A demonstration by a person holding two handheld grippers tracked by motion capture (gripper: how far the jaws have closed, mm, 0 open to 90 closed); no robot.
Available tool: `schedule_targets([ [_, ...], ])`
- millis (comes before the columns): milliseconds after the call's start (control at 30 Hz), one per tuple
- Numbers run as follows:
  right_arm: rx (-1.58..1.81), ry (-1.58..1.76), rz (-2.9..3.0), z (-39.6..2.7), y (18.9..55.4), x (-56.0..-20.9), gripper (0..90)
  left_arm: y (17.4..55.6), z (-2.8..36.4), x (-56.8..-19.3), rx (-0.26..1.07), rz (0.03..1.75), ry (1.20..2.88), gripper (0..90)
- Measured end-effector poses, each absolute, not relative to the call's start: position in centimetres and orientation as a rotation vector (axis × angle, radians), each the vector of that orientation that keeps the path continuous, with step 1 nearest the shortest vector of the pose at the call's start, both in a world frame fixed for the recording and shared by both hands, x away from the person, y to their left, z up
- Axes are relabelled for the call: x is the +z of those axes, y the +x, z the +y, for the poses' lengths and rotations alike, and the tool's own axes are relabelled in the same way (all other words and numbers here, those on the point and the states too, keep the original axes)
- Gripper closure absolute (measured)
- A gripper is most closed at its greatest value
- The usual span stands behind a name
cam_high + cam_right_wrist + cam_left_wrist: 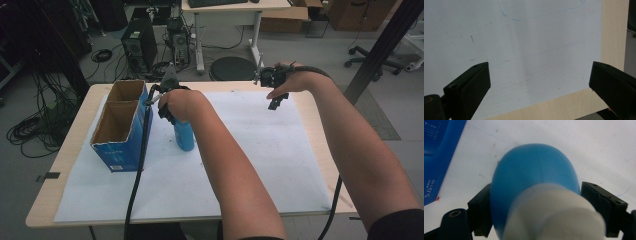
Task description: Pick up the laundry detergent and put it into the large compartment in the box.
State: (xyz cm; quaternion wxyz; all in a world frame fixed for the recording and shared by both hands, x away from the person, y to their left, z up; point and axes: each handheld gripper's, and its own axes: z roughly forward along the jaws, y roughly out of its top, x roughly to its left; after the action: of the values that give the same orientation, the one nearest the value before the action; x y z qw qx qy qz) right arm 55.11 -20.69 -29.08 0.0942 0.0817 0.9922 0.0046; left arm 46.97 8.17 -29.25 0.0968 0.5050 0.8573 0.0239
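The left gripper (535, 213) pinches the upright blue bottle (183, 134) just beside the 2-compartment blue box (121, 126), likely lifting into a compartment next, while the right gripper (539, 87) hovers wide open, empty.

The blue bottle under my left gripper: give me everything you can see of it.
The blue bottle stands upright on the white paper sheet, just right of the open blue carton and apart from it. Its body looks like smooth, rounded blue plastic, topped by a white cap that is blurred in the left gripper view. The left gripper comes down over it, a black finger on each flank, pressing or all but touching it. No label is visible.
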Motion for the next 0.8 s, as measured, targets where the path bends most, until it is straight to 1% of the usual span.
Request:
schedule_targets([
  [333, 0.016, 0.240, 2.943, -20.78, 54.96, -29.20, 3.2, 46.88, 8.20, -29.58, 0.087, 2.554, 1.511, 26.2],
  [533, 0.011, 0.239, 2.948, -20.91, 54.94, -29.37, 3.3, 46.93, 8.08, -29.61, 0.092, 2.562, 1.512, 26.6],
  [800, 0.015, 0.247, 2.951, -21.12, 54.97, -29.53, 3.2, 47.01, 8.13, -29.65, 0.109, 2.569, 1.517, 30.0],
])
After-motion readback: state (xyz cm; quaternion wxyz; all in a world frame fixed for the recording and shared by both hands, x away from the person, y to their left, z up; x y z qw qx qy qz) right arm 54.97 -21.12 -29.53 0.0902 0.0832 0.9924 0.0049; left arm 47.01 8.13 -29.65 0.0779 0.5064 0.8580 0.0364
